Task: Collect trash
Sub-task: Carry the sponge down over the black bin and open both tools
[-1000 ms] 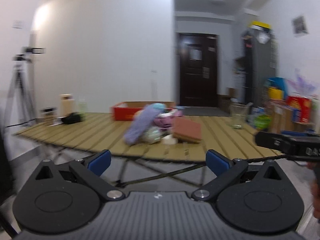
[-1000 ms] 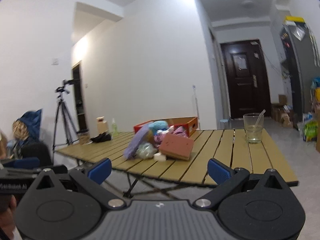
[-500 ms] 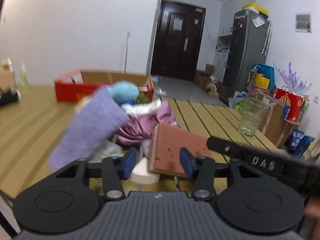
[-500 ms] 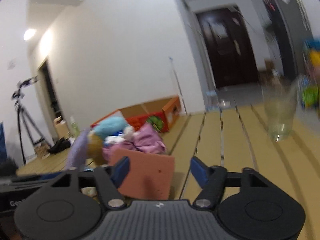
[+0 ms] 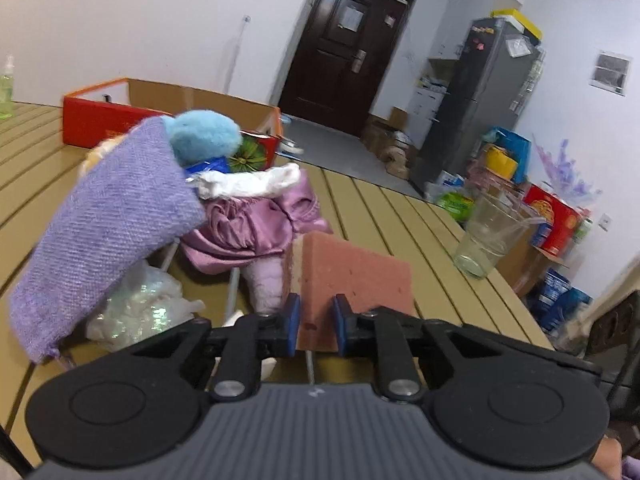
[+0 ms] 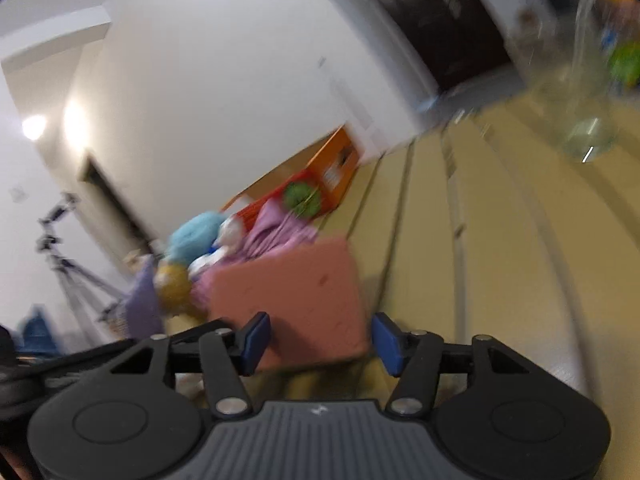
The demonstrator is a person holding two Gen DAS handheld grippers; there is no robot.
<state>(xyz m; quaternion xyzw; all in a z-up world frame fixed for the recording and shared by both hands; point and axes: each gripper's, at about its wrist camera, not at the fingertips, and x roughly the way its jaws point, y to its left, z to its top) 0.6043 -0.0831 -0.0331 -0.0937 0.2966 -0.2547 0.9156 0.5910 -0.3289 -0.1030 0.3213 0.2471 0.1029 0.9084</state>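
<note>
The pink sponge block lies on the slatted wooden table beside the rag pile, tilted, long axis running away from the cameras. The left gripper has just been closing; its pads pinch the block's near corner. The right gripper has been closing too, its jaws straddling the block; contact is unclear. Beyond stand a plastic cup and a dark door.

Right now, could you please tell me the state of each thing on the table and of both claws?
Left claw: jaws just closing, narrow, a corner of the pink sponge block between them; contact unclear.
Right claw: jaws just closing, open astride the block.
Pink sponge block: propped, tilted.
Clear cup: upright, straw inside.
Orange cardboard box: open-topped.
Purple knit cloth: draped over the pile.
</note>
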